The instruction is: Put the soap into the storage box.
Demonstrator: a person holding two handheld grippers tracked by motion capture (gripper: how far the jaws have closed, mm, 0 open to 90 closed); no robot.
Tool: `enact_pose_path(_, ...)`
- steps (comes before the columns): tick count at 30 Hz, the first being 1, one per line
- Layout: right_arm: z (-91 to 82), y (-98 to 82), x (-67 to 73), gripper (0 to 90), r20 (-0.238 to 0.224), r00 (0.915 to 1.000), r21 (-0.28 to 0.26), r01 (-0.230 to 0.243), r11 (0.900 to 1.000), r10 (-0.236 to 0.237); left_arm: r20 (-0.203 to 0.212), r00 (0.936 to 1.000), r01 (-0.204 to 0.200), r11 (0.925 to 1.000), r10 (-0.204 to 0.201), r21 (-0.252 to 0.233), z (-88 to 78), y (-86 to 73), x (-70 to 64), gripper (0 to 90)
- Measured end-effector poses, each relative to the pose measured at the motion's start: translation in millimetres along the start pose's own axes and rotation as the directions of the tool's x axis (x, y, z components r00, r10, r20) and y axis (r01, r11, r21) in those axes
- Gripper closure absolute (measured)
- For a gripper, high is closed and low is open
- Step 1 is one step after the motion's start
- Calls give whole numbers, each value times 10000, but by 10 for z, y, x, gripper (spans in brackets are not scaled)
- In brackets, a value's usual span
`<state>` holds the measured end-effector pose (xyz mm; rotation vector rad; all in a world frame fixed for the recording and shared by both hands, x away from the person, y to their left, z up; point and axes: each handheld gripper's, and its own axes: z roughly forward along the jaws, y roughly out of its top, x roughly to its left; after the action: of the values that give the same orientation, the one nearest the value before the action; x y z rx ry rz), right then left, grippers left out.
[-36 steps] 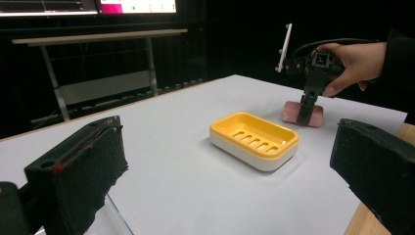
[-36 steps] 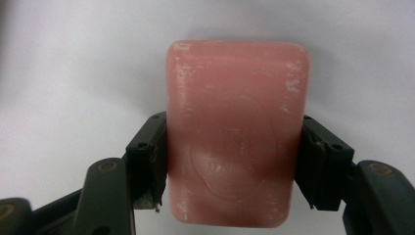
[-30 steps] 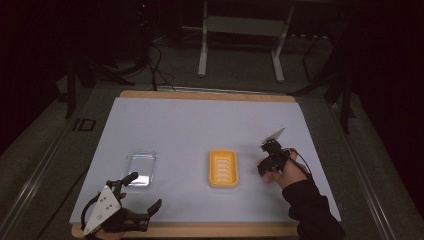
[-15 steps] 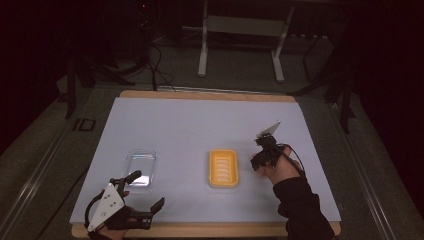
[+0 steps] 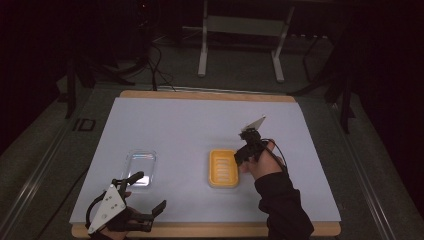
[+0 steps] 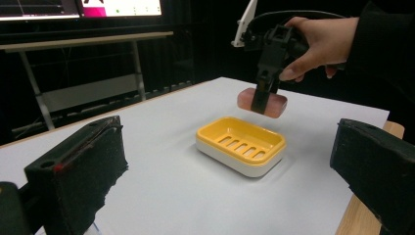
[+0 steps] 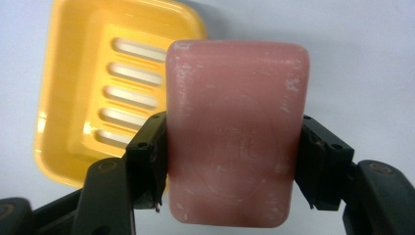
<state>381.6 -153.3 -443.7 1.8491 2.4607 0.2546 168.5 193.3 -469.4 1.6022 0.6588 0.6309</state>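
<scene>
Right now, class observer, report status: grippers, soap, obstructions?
Right gripper shut on pink soap, above table beside yellow dish. Left gripper open, idle. Nothing blocking dish.

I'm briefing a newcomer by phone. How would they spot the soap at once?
On the white table, find the yellow slotted dish right of centre. The soap is the pink rounded bar in the right gripper, held above the dish's edge, off the table.
</scene>
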Motion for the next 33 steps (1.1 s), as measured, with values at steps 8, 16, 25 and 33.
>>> enact_pose_path(8, 63, 93, 311, 376, -420, 9991, 88, 86, 9999, -83, 46, 10000, 42, 10000, -42, -11, -11, 3, -1, 3)
enact_pose_path(16, 178, 111, 480, 376, -1136, 9934, 246, -112, 9996, 139, 125, 9999, 70, 10000, -69, -67, -26, 7, -1, 3)
enact_pose_path(25, 407, 105, 545, 375, -1055, 9939, 651, -241, 9976, 309, 159, 9998, 100, 9999, -98, -85, -25, 7, -1, 3)
enact_pose_path(33, 447, 99, 550, 367, -1087, 9931, 937, -346, 9950, 448, 206, 9997, 96, 9999, -95, -64, -21, 7, -2, 3)
